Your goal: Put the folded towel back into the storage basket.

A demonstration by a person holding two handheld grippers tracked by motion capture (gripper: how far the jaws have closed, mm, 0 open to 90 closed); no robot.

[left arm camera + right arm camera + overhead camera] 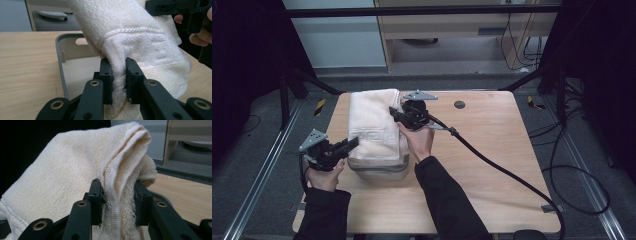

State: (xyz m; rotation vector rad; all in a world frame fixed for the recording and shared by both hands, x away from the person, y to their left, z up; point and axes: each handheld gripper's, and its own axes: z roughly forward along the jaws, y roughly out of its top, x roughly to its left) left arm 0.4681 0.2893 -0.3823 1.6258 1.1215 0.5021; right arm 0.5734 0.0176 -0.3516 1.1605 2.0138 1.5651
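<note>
A folded cream towel [374,125] is held above a grey bin [377,170] on the wooden table [492,150]. My left gripper [353,142] is shut on the towel's near left edge; in the left gripper view the cloth [140,42] bunches between the jaws at the gripper [118,75], with the bin's rim [60,65] below. My right gripper [394,114] is shut on the towel's right edge. In the right gripper view several folded layers of towel [75,170] pass between the jaws of that gripper [117,195].
A small dark round disc [459,104] lies on the table's far side. A thick black cable [502,167] trails from the right gripper across the table to the floor. Dark frame posts [287,95] stand at both sides. A cabinet [452,30] stands behind.
</note>
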